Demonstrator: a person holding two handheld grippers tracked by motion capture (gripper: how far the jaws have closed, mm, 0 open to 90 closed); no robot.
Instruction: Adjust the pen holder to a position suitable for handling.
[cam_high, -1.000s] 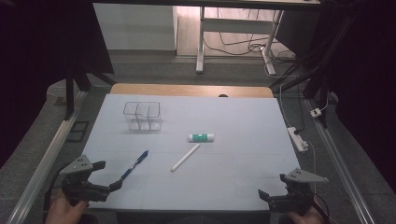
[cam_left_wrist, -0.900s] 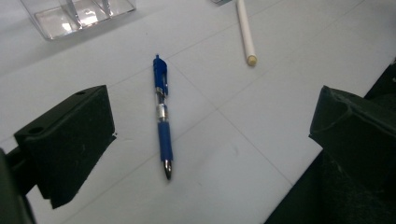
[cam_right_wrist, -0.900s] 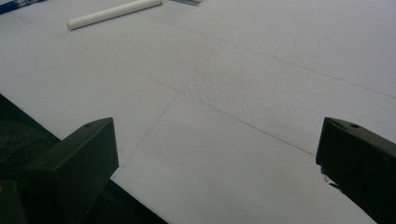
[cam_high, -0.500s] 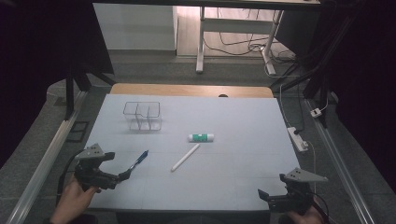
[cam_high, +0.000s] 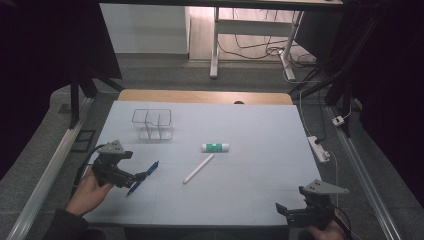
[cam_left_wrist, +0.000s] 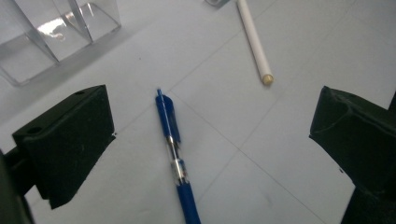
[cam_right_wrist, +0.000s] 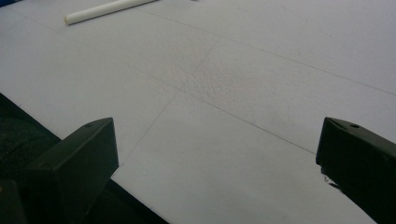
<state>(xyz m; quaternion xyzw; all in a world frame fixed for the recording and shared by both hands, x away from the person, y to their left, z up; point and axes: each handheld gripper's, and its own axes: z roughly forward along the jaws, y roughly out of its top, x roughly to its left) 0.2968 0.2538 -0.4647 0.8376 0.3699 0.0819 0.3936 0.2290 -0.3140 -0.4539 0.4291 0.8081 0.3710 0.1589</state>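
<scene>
While your left gripper (cam_high: 141, 176) hovers at the near-left part of the white table (cam_high: 260, 130), its jaws stand wide apart with the blue pen (cam_left_wrist: 173, 151) lying on the surface between them, untouched by either jaw. In the left gripper view the pen's long axis runs away from you, tip pointing forward and a little left; in the high view it lies on a diagonal, the far end aimed up and to the right, toward the middle of the table. Beyond the tip and to the left stands the clear plastic organiser (cam_high: 152, 123), upright, well apart from the pen. To the right lies a white stick (cam_high: 198, 168) on a similar diagonal, near but not touching the pen, and past it a white tube with a green label (cam_high: 215, 147). Nothing lies across the pen. Your right gripper (cam_high: 286, 210) sits at the near-right edge of the table, jaws spread wide over bare surface.
</scene>
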